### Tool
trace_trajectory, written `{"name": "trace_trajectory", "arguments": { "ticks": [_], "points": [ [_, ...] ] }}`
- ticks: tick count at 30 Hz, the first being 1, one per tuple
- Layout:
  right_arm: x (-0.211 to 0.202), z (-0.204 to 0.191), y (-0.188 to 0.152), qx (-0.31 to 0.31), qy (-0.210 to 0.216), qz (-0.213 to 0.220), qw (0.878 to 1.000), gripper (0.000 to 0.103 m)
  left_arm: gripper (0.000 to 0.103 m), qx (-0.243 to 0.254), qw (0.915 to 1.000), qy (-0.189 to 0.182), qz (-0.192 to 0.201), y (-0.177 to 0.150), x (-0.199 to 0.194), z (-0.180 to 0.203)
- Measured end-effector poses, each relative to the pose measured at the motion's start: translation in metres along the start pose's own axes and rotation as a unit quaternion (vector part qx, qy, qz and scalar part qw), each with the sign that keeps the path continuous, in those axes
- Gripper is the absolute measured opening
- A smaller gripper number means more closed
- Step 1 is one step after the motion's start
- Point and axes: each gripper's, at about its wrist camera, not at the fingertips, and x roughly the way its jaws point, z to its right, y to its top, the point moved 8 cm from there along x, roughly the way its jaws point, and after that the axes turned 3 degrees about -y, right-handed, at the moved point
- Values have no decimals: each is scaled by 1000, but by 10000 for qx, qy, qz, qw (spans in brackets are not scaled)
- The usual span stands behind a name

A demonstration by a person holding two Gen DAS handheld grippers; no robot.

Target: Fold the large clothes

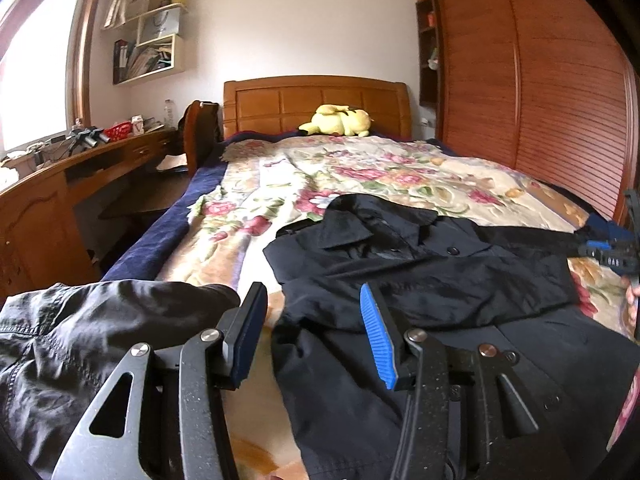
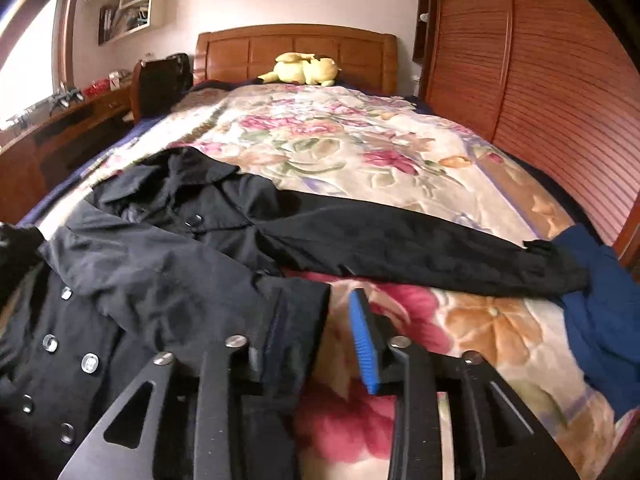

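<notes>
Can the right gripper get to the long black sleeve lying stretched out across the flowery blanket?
Probably yes. The right gripper has its jaws apart, and the long black sleeve lies just ahead on the flowery blanket with nothing on top.

Open floral blanket (image 2: 352, 148) across the far half of the bed, clear up to a yellow plush toy (image 2: 302, 69) at the headboard (image 1: 316, 102). Black coat (image 2: 168, 256) spread over the near half, one sleeve stretched toward a blue cloth (image 2: 600, 316). Slatted wardrobe (image 1: 560, 92) close along one side; desk (image 1: 60, 184) and chair (image 1: 202, 132) crowding the other. Dark garment (image 1: 80, 344), possibly another jacket, bunched beside the left gripper (image 1: 316, 336).
</notes>
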Motion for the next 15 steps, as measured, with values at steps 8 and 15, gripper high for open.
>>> {"name": "trace_trajectory", "arguments": {
  "ticks": [8,15],
  "points": [
    [7,20,-3,221,231,-90,9994,48,50,3,10000,-29,-14,5,14,4],
    [16,30,-6,2,212,-148,9997,48,50,-141,9995,8,-293,3,49,-3]
  ]
}}
